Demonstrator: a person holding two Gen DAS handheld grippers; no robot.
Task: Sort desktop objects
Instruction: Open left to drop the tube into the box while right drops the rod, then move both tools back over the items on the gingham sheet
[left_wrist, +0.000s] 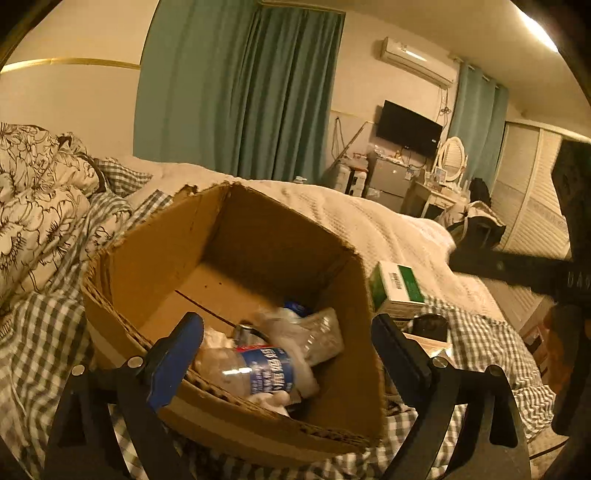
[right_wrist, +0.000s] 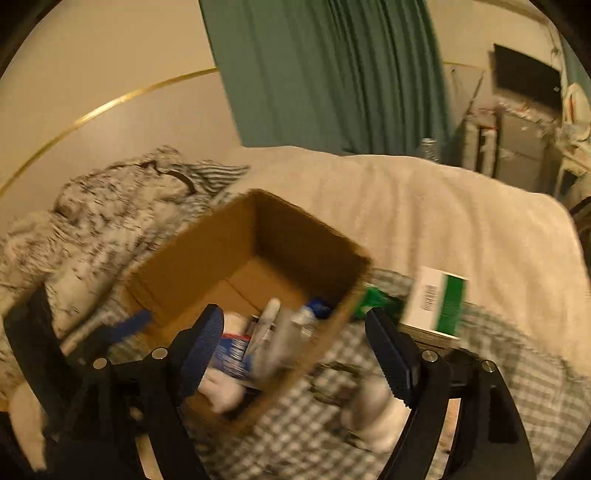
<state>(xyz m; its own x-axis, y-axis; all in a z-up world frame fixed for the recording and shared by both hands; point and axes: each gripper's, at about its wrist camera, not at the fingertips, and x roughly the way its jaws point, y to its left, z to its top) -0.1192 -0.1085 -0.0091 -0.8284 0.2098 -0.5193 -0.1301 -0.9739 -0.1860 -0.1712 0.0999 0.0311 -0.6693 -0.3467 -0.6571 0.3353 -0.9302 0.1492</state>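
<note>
To the right of the open brown cardboard box (left_wrist: 236, 258), on the grey-and-white checked bedcover (left_wrist: 480, 339), lies the green-and-white rectangular carton (left_wrist: 399, 286), just outside the box's right wall. It sits up and to the right of the left gripper (left_wrist: 288, 354) and closer to the right gripper (right_wrist: 295, 347), which probably makes that the handier tool for it. In the right wrist view the carton (right_wrist: 436, 302) lies just beyond the right-hand finger, its long axis running away from the camera. Both grippers are spread wide and carry nothing. The box already holds a clear plastic bottle with a blue label (left_wrist: 258, 369), lying on its side among crumpled white wrappers. The right wrist view is smeared by motion, so a pale lump near that gripper's right finger and the dark things beside the carton cannot be identified.
</note>
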